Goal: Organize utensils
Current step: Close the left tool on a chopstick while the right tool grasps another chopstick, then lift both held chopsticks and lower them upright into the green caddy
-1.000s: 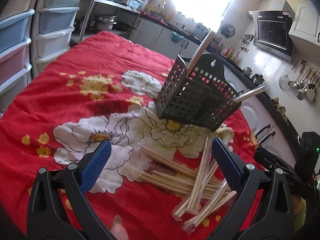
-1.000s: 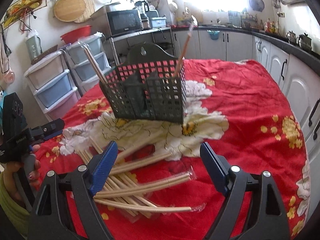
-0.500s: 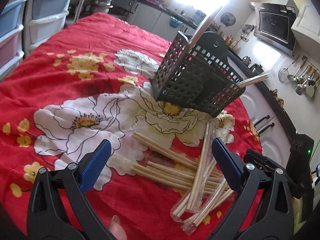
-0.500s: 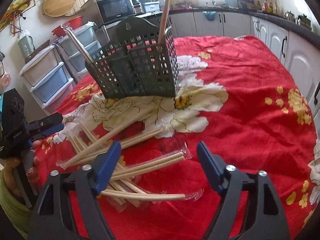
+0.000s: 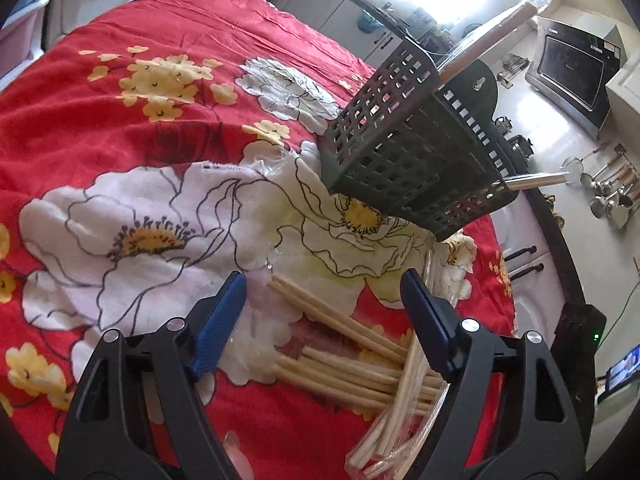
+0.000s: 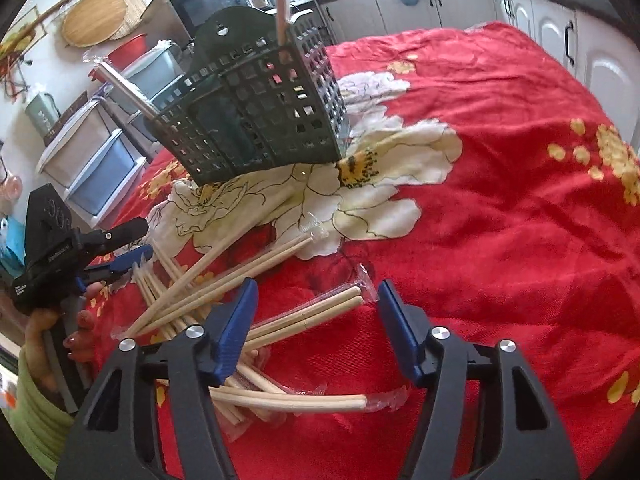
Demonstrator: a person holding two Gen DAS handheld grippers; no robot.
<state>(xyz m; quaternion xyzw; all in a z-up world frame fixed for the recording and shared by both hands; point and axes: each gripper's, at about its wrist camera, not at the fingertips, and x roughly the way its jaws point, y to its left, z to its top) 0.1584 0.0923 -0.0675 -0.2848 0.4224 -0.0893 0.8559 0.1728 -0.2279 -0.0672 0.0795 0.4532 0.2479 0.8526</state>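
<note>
A dark perforated utensil basket point(image 5: 416, 160) stands on the red flowered cloth, with two wrapped chopstick pairs sticking out of it; it also shows in the right wrist view point(image 6: 260, 108). A heap of plastic-wrapped wooden chopsticks point(image 5: 360, 356) lies in front of it, also seen in the right wrist view point(image 6: 224, 280). My left gripper point(image 5: 324, 316) is open, low over the heap's near end. My right gripper point(image 6: 316, 320) is open, with one wrapped pair point(image 6: 312, 312) lying between its fingers. The left gripper also shows in the right wrist view point(image 6: 128, 256).
The red flowered cloth point(image 6: 500, 200) covers the whole table. Plastic drawer units point(image 6: 100, 152) stand beyond the table's left side. Kitchen cabinets point(image 6: 540, 28) and a counter run along the far wall. Ladles hang on the wall point(image 5: 608, 192).
Both grippers have dropped lower and moved in toward the chopstick heap. The right gripper now straddles a wrapped pair. Both stay open.
</note>
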